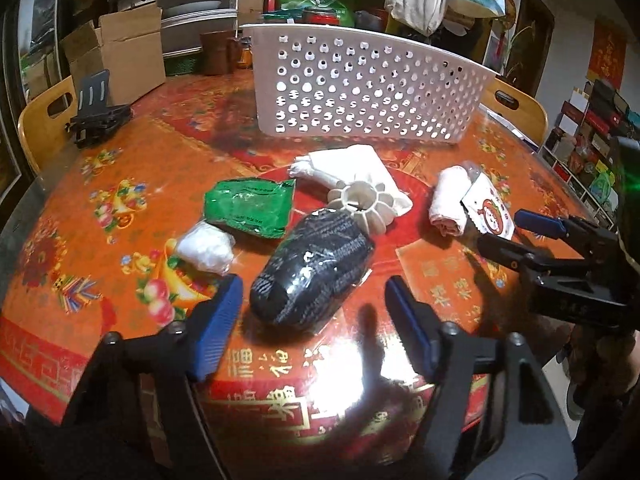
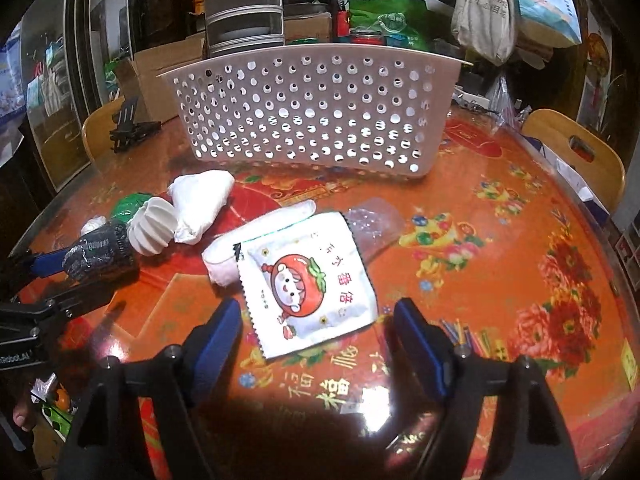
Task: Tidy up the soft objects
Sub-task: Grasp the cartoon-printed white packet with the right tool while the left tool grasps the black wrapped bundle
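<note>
1. Left gripper: lower centre of the left wrist view. Your jaws stand apart and straddle the near end of the black knit bundle without pressing it; nothing is held. My reading: you are lined up to take this item first.
2. Right gripper: lower centre of the right wrist view. Jaws apart, either side of the near edge of the white cartoon packet, not clamped on it.
3. Packet: lies flat on the table, its upper left corner overlapping a white-and-pink cloth roll. Flat and thin, so probably awkward to pinch; the roll may lift with it.
4. White perforated basket: upper centre in both views, standing on the table behind every item; the likely destination. No contents visible from here.
5. Remaining loose items, centre-left of the left wrist view: green pouch, clear-wrapped white bundle, white folded cloth, ribbed cream ring touching the black bundle's far end.
6. Obstructions: the ring may shift when you lift. Your two grippers work near each other.
7. Black stand: upper left, well apart.
</note>
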